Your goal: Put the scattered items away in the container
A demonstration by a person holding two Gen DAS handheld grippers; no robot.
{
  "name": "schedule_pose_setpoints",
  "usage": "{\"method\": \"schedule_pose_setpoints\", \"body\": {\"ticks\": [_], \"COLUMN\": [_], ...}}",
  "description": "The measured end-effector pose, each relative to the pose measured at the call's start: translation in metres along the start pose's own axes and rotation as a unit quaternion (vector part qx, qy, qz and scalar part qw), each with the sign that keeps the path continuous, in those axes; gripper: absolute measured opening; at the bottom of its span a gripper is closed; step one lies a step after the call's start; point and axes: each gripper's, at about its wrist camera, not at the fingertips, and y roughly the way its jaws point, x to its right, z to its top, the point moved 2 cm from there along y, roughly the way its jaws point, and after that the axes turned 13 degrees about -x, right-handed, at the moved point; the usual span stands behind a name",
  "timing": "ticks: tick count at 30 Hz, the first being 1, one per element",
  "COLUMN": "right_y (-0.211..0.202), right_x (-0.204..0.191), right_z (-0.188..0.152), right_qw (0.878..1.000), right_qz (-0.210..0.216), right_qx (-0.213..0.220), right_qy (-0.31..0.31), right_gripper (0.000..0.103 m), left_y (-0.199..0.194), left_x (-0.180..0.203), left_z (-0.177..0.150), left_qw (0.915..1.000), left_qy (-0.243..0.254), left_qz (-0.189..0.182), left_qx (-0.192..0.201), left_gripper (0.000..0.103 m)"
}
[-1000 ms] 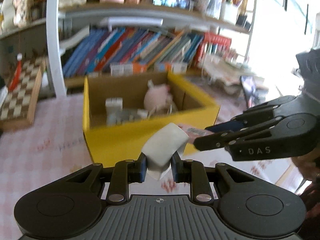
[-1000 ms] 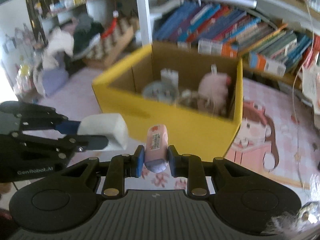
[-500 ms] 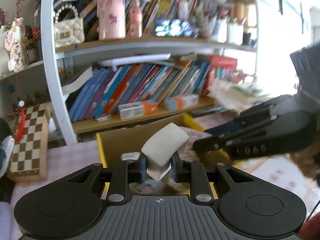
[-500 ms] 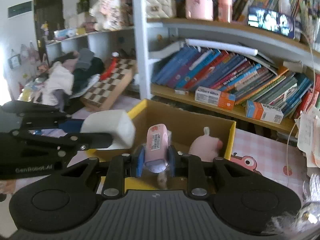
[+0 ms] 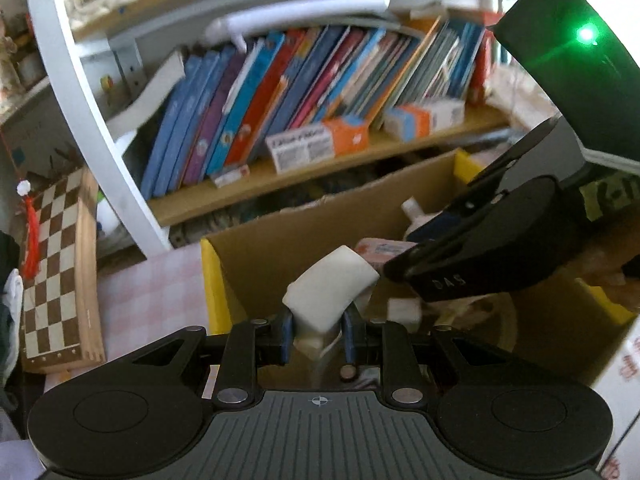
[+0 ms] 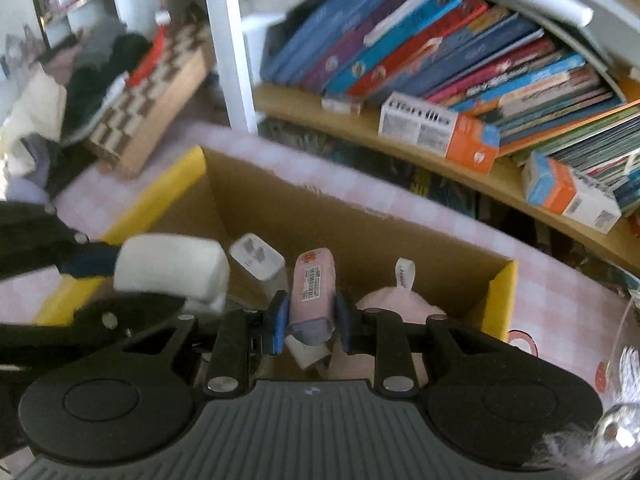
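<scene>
we are holding the white foam block [image 5: 330, 282] squeezed in the left hand-held gripper [image 5: 316, 330] and the pink packet [image 6: 312, 284] clamped in the right hand-held gripper [image 6: 310, 320], both above the open yellow box [image 6: 156, 196]. the block is looking light and squashy, the packet soft and slick; we are gripping each near its lower end.
</scene>
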Motion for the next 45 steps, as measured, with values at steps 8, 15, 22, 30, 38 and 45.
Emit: {"method": "schedule_pose_setpoints", "body": {"ticks": [8,15,22,30,38,45], "right_y": [0.015,-0.011,-0.059,-0.121,-0.166,-0.189], "right_x": [0.012,0.021,0.018,0.002,-0.022,-0.047], "right_z": [0.004,0.005,-0.01,-0.045,-0.102,-0.158], "right_qw": [1.0,0.999,0.996,0.987,0.983,0.982], "right_qz": [0.015,0.03,0.033,0.057,0.054,0.036], "right_qx": [-0.006,0.03,0.08,0.139,0.161,0.161], "right_qy": [0.018,0.031,0.034,0.054,0.068,0.087], "right_gripper": [0.024,0.04,0.051,0.055,0.057,0.059], "left_y": [0.016,-0.005,-0.047,-0.103,-0.152,-0.181], "left_x": [0.01,0.001,-0.001,0.012,0.011,0.004], "left_z": [0.012,0.012,0.006,-0.022,-0.069,-0.111], "left_qw": [0.9994,0.9993,0.9968,0.9919,0.9881,0.985], "left_qy": [0.025,0.0,-0.016,-0.009,-0.017,-0.049], "left_qz": [0.011,0.031,0.016,-0.006,-0.016,-0.016], "left_qx": [-0.022,0.021,0.076,0.126,0.152,0.164], "left_gripper": [0.029,0.076,0.076,0.08,0.082,0.087]}}
